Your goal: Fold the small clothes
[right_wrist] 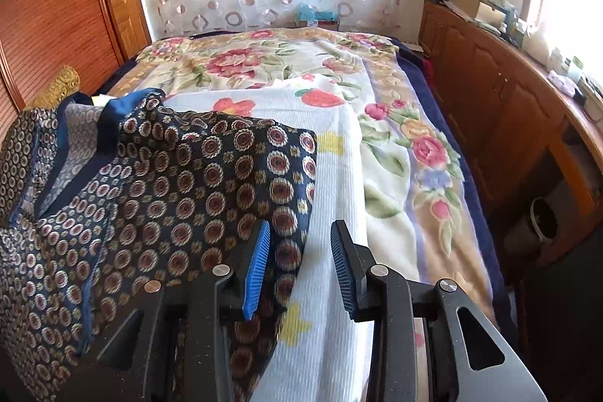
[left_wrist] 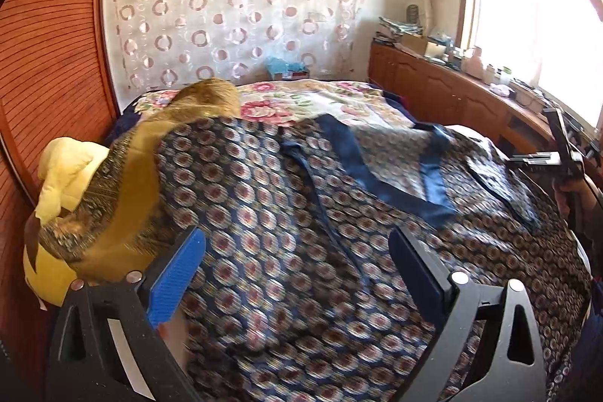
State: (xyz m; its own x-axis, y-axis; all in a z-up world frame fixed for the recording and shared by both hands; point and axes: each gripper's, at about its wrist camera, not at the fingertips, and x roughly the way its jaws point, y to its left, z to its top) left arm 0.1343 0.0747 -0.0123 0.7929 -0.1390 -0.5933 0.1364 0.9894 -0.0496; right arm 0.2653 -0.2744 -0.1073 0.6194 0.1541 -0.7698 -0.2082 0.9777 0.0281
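Garment, navy medallion-print silk top [right_wrist: 158,183], lay spread at frame left for folding; left gripper [left_wrist: 297,274] and right gripper [right_wrist: 301,270] hovered released, grasping nothing.

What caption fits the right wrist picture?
Open right gripper beside the dark blue medallion-patterned garment on the flowered bedspread.

Shirt [right_wrist: 158,176]: glossy silky cloth. White blanket [right_wrist: 331,213]: ribbed, matt. Floral blanket [right_wrist: 414,153]: fuzzy. Cabinet [right_wrist: 490,93]: polished wood. Gripper pads [right_wrist: 256,270]: ribbed blue plastic.
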